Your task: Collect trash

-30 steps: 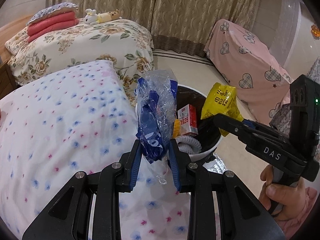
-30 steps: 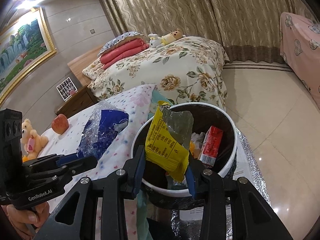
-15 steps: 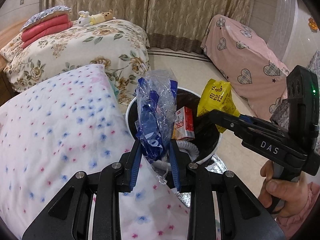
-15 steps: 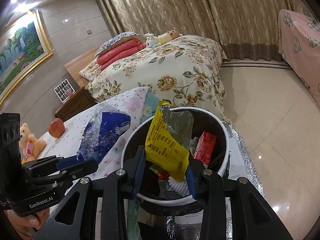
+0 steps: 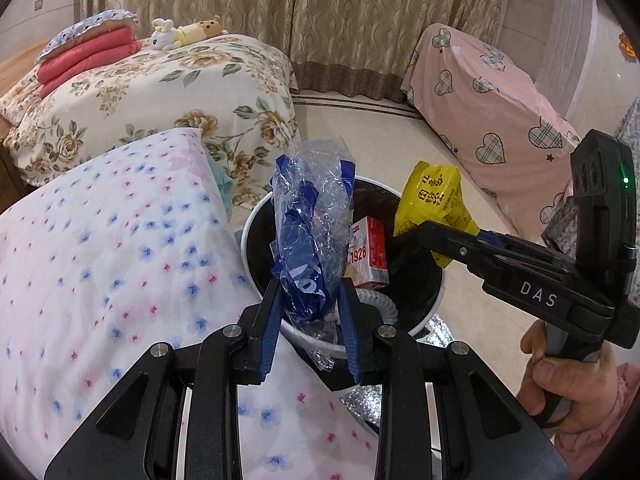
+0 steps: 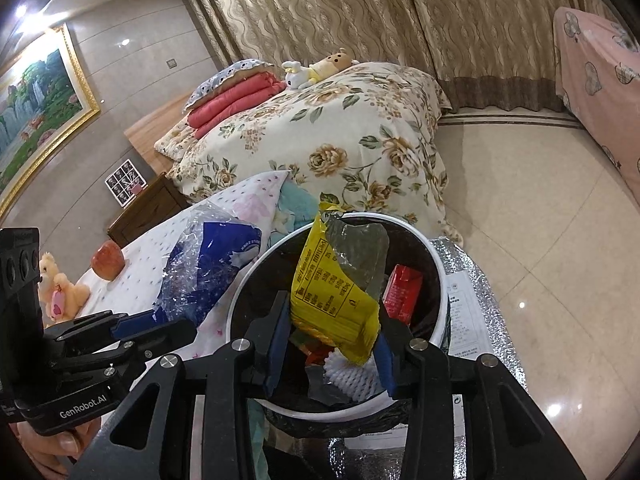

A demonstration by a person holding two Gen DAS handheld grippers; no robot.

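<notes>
left wrist view, from left to right: the left gripper clenches a blue clear wrapper at the near rim of the white bin; the right gripper, jaws just opening, has the yellow packet between its pads above the bin.

Both claws have drifted over the white bin: the yellow packet now hangs above its open mouth, the blue wrapper over its near-left rim. The right claw has just been opening slightly, the packet between its pads.
</notes>
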